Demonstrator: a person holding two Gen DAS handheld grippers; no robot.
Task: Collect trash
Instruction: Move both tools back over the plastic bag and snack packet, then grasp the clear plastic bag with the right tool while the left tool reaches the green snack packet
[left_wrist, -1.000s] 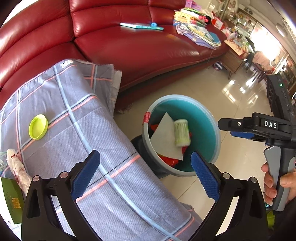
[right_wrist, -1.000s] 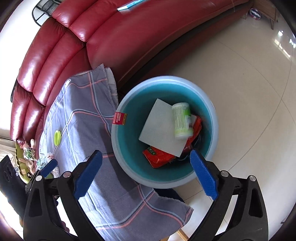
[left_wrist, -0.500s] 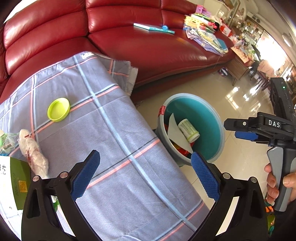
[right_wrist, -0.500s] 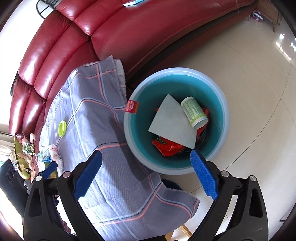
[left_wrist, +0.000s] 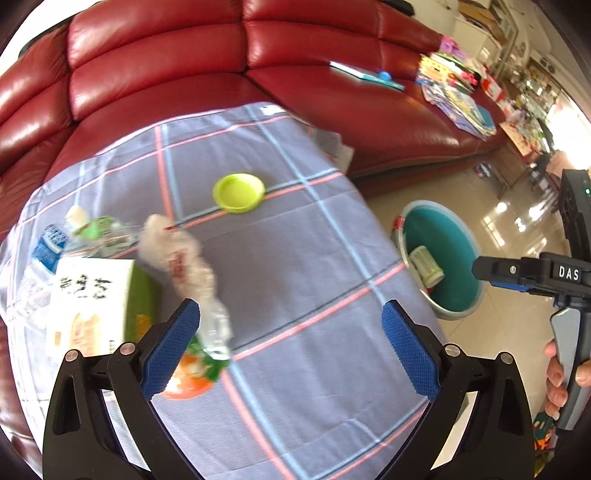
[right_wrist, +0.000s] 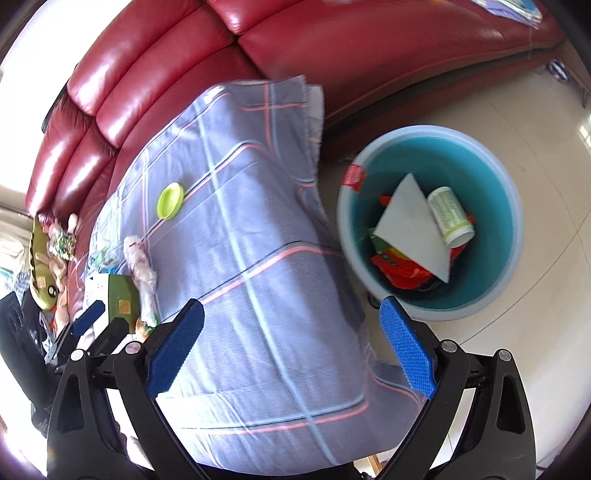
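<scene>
Left wrist view: the left gripper is held with its blue fingers spread wide and empty above a surface draped in a grey checked cloth. A crumpled clear wrapper is seen lying just ahead of the left finger, its lower end beside an orange-and-green packet. A white and green carton is set just to its left, with a plastic water bottle beyond it. A lime-green lid rests alone further back on the cloth, in front of a red leather sofa. A teal bin is placed on the floor off the cloth's right edge.

From the right wrist view, the right gripper is likewise shown wide open and empty, held over the cloth's near end. The bin's contents are shown: a grey sheet of paper, a white cylindrical container and red snack wrappers. The right gripper's handle is held by a hand at the left wrist view's right edge.
</scene>
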